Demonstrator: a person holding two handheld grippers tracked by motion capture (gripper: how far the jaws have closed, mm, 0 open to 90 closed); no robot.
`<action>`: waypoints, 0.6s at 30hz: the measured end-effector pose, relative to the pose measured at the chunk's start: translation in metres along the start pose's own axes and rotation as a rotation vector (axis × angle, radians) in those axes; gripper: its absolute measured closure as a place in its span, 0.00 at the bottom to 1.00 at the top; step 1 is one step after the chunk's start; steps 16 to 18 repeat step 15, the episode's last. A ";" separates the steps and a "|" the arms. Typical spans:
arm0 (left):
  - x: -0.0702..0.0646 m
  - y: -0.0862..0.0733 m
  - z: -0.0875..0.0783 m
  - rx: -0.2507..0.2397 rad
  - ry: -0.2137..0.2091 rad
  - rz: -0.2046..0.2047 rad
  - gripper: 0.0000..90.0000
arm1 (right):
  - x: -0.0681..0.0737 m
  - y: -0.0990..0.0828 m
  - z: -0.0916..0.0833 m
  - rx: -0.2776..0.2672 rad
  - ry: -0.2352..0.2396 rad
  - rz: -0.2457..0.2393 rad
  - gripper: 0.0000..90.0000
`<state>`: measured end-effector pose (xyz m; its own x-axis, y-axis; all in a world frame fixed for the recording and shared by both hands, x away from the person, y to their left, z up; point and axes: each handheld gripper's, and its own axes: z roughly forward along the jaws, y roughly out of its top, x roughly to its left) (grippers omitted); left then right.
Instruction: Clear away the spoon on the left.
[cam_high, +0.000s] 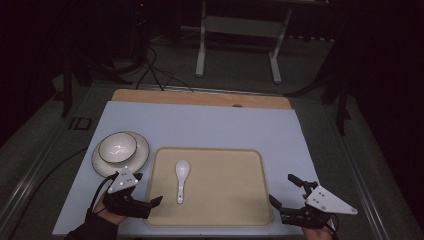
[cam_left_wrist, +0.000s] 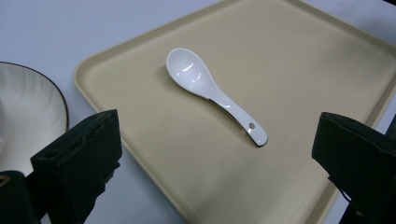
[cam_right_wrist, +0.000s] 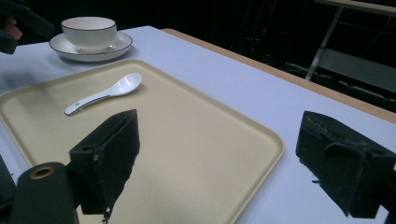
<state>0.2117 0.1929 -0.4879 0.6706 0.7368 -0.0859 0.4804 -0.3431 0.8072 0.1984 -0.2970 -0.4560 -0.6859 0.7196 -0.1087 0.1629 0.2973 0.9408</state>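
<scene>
Both tools agape, spoon (cam_high: 181, 179) on tray (cam_high: 235, 200)

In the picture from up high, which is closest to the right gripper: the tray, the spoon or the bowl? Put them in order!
From the right gripper:
1. Tray, right beside it, its near right corner by the jaws.
2. Spoon, lying on the tray's left part.
3. Bowl, on its plate off the tray, far left.

The pale blue surface (cam_high: 210, 125) carries a beige tray (cam_high: 225, 200) near its front edge. A saucer (cam_high: 139, 159) sits just left of the tray.
</scene>
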 end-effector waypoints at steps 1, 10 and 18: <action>0.000 0.000 0.000 -0.003 0.004 0.002 0.02 | 0.000 0.000 0.000 0.001 -0.001 0.000 0.15; 0.004 -0.005 0.001 -0.017 0.023 -0.016 0.02 | -0.001 -0.001 0.000 0.001 0.006 0.004 0.15; 0.001 -0.003 0.000 -0.029 0.022 -0.013 0.02 | -0.001 -0.001 -0.001 0.001 0.006 0.005 0.15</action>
